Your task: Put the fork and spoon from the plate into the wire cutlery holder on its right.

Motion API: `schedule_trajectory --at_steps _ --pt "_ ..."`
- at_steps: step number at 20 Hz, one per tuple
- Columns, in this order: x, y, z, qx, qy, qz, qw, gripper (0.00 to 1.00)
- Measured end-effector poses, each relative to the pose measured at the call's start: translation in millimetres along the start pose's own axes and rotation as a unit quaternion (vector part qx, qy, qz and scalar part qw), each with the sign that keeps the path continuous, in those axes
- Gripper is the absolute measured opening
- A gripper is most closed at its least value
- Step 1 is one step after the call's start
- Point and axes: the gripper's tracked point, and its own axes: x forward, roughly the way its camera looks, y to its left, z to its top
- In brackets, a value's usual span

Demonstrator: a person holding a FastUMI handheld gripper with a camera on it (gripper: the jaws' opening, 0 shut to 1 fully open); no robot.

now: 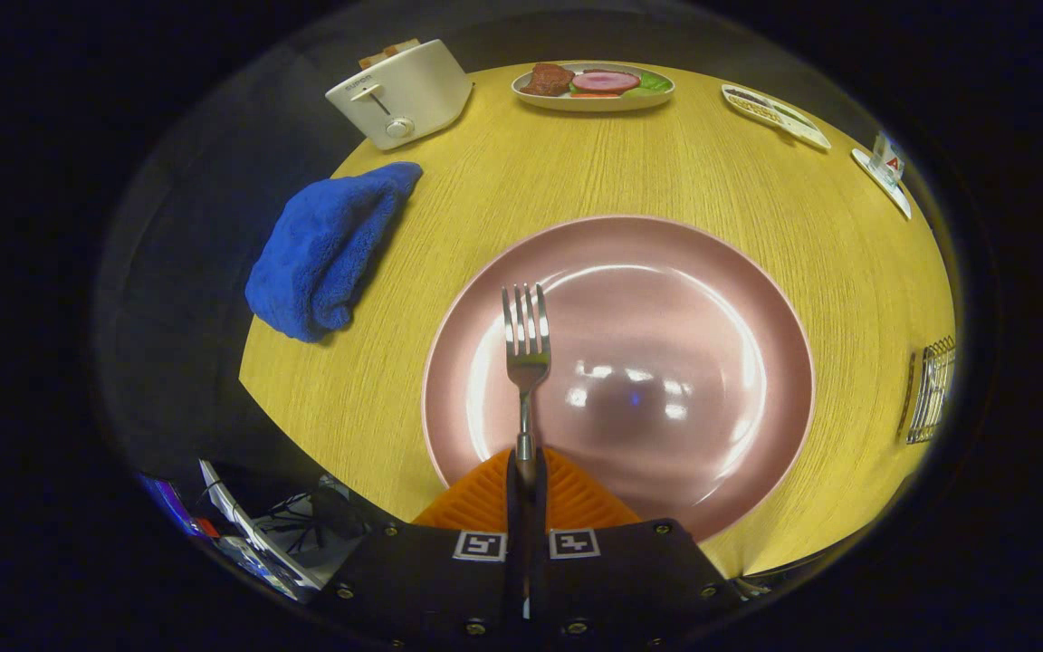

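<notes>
While the tool [526, 475] is clenched on the fork [526, 353] by its handle, tines pointing forward over the pink plate [757, 299], the wire cutlery holder [931, 389] stands well apart to the right on the bench [576, 172]. Risk: gripped by the handle alone, the fork may pivot or slip during transfer and miss the holder.
</notes>
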Motion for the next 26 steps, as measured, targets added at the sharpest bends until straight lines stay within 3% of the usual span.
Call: schedule_trajectory --at_steps 16,26 --pt "-39 -43 25 0.088 -0.057 0.012 0.994 0.03" --pt "-88 -127 25 0.201 -0.113 -0.017 0.973 0.03"
